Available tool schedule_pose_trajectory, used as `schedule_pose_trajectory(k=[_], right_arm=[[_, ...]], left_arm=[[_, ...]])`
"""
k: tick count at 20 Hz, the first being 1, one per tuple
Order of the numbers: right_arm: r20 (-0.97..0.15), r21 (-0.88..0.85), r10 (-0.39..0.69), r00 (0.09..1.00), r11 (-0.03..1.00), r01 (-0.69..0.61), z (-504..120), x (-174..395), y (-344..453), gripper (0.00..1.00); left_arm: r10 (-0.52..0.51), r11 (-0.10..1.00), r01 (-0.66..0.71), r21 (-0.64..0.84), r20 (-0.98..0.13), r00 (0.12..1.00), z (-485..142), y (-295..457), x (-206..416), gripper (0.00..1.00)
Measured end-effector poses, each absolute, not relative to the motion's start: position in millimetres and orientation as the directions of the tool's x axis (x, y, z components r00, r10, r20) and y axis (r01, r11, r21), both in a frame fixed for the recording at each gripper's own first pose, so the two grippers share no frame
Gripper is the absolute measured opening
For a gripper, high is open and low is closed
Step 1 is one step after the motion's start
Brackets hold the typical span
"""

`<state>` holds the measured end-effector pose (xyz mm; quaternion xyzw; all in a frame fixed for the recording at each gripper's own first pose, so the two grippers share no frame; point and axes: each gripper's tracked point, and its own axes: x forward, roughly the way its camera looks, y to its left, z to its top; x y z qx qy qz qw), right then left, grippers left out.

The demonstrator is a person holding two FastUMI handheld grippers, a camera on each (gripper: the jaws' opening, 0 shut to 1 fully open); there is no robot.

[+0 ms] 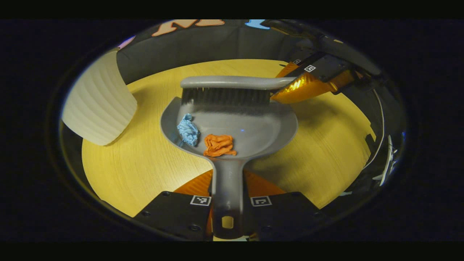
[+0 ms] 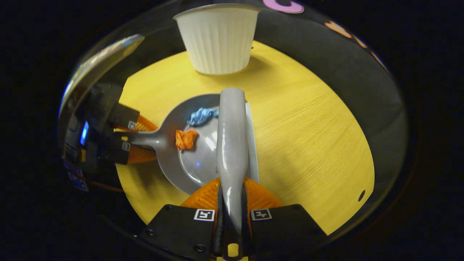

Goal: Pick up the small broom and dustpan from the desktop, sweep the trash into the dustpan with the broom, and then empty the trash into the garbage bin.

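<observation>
Crumpled paper wads lie in smooth grey dustpan; both tools pinch handles.

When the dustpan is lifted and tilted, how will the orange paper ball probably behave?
The orange paper ball looks crumpled and light, so it will probably slide easily on the smooth dustpan. It lies near the handle end, beside the blue paper ball, so tilting backward might spill it.
</observation>
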<state>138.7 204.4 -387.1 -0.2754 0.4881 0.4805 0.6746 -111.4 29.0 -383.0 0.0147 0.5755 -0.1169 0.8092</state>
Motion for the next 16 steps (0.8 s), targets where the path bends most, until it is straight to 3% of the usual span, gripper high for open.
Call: schedule_pose_trajectory(k=[3, 6, 11, 16], right_arm=[[-0.831, 0.021, 0.458, 0.317, 0.594, -0.804, -357, 171, 198, 0.22], [-0.795, 0.055, 0.427, 0.431, 0.758, -0.649, -344, 179, 167, 0.22], [-0.801, 0.110, 0.391, 0.453, 0.840, -0.531, -377, 166, 140, 0.22], [-0.826, 0.186, 0.405, 0.392, 0.852, -0.490, -378, 189, 128, 0.22]], left_arm=[[-0.072, 0.988, 0.155, -0.001, -0.891, 0.449, -365, 33, -93, 0.25], [-0.044, 0.994, 0.110, 0.021, -0.830, 0.556, -345, 24, -84, 0.27], [0.008, 0.994, 0.068, 0.085, -0.685, 0.729, -334, 27, -63, 0.24], [0.103, 0.977, 0.019, 0.211, -0.554, 0.826, -346, 38, -55, 0.25]])
